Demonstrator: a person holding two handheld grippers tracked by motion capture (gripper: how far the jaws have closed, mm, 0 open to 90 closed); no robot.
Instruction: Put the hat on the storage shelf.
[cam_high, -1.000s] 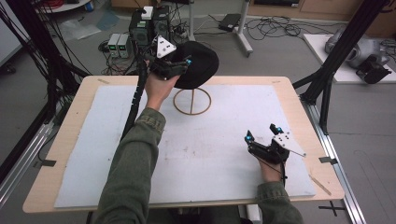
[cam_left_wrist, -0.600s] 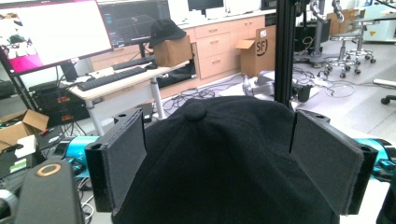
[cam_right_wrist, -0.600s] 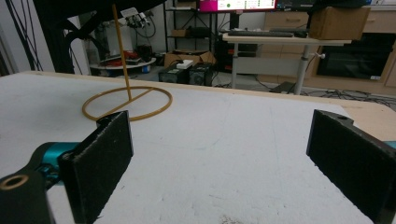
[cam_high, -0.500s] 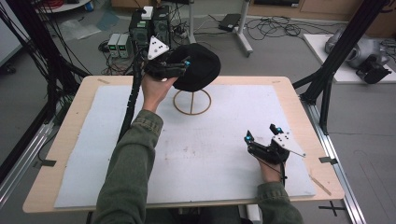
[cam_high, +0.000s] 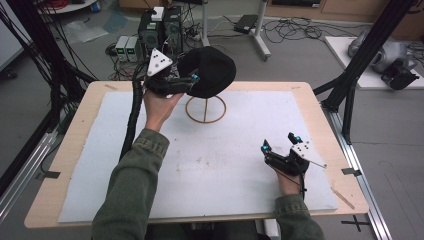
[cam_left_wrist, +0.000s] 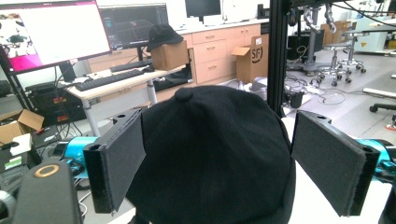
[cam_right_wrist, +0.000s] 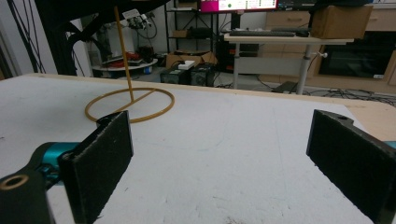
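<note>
Left gripper (cam_high: 192, 81) has drawn back, jaws just opened apart, black cap (cam_left_wrist: 215, 154) loose between them.

even, soft overhead light falls across my table (cam_high: 90, 165), with only faint shadows. the high view is grainy and a bit soft. in my left tool's view the monitor (cam_left_wrist: 56, 32) glares white and the black cap (cam_left_wrist: 215, 154) loses detail. near pads look slightly blurred, and lines bend at the edges.
</note>
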